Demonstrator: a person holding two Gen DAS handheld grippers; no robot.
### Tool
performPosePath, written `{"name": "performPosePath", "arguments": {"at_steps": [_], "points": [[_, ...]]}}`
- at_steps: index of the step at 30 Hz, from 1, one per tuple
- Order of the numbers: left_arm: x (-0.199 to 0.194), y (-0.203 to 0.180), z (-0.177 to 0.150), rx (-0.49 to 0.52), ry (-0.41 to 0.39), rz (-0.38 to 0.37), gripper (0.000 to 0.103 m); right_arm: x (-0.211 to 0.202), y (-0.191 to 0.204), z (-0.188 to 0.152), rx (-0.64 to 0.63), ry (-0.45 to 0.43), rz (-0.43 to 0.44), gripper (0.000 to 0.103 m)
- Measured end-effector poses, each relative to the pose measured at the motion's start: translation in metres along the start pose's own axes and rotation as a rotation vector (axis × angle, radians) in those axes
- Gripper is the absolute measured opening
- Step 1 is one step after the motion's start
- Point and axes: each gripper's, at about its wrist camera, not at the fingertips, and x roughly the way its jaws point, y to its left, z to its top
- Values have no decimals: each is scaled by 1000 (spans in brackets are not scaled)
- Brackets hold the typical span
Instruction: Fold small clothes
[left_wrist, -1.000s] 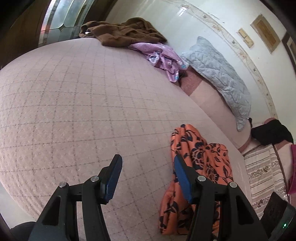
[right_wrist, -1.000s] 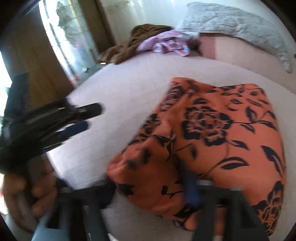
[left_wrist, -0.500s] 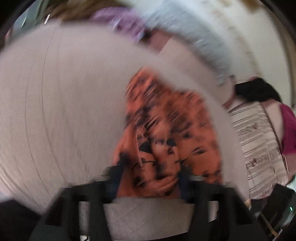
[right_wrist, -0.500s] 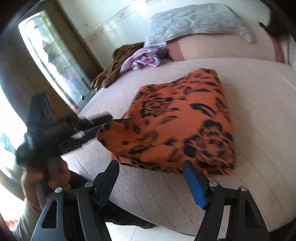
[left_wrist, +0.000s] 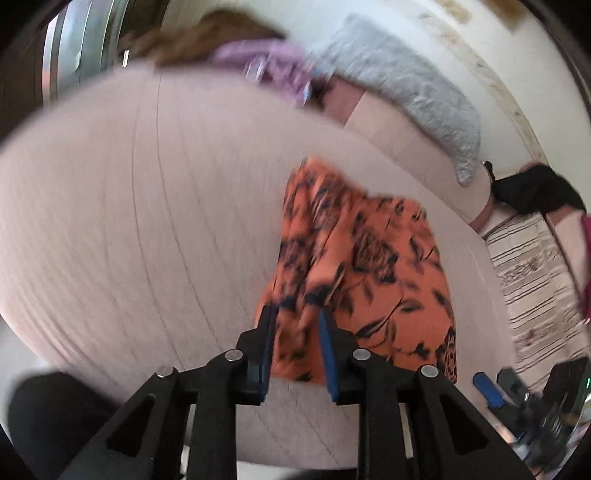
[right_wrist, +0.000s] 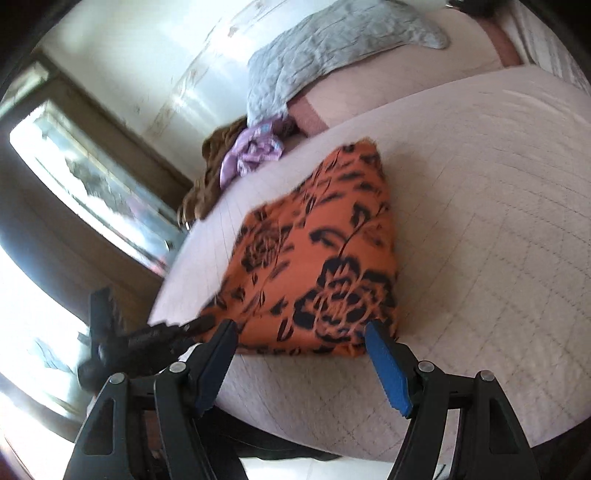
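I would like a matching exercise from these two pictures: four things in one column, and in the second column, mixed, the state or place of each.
Things:
1. left gripper
2. right gripper
3. orange cloth
4. grey pillow

States or places:
A. folded, lying on the pink bed cover
B. open, at the near edge of the cloth
C. at the far side of the bed, near the wall
D. fingers close together on a corner of the cloth

Pairs: 1-D, 2-B, 3-A, 4-C

No text, label, brand or number can be read anywhere.
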Motion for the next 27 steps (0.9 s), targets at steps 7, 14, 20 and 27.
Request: {"name": "performPosePath", "arguments": {"at_steps": [7, 14, 20, 27], "points": [[29, -49, 22, 213, -55, 42, 46, 38, -65, 40, 259, 95, 90, 80], [81, -26, 11, 223, 35, 151, 50, 96, -50, 53, 207, 228, 9, 45], [81, -14, 8, 207, 28, 111, 53, 102, -12, 42, -50, 236, -207, 52], [83, 0, 7, 163, 42, 62, 55, 96, -58, 72, 263, 169, 66, 69]]}}
